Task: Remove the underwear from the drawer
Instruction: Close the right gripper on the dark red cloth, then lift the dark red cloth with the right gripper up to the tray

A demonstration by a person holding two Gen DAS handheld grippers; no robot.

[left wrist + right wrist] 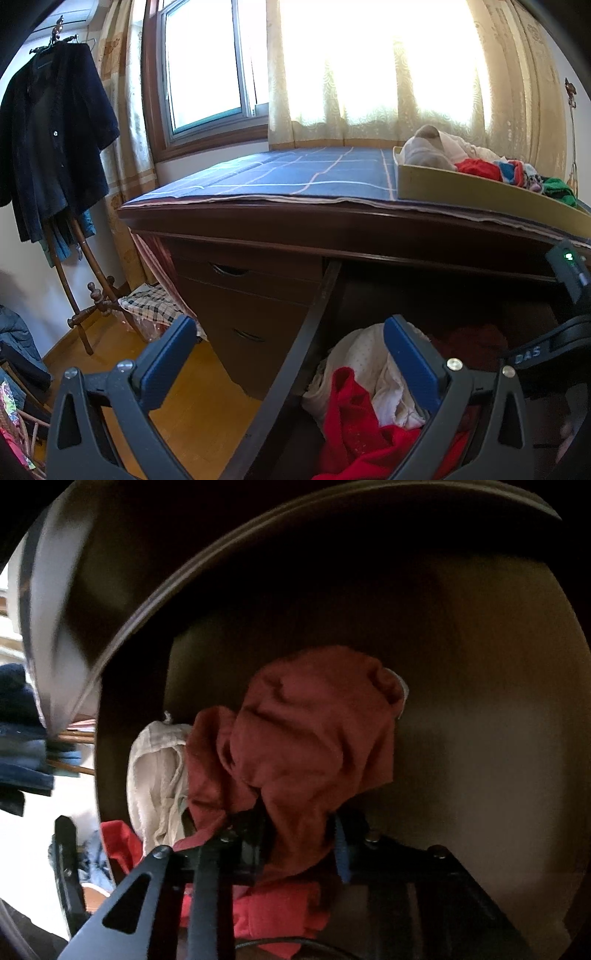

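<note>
Desk [332, 221] is seen under the window, its drawer [295, 354] pulled open so the pile can be reached. Dark red underwear [310, 738] is pinched between the right gripper [299, 834] jaws inside the drawer, ready for lifting. Left gripper [288, 350] is held spread and empty above the clothes.

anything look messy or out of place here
Nothing is damaged or spilled, but the clothes are unfolded. In the open drawer a cream garment and a bright red one lie crumpled together, and the right gripper is shut on a bunched dull red garment. The tray on the desk holds a loose heap.
</note>
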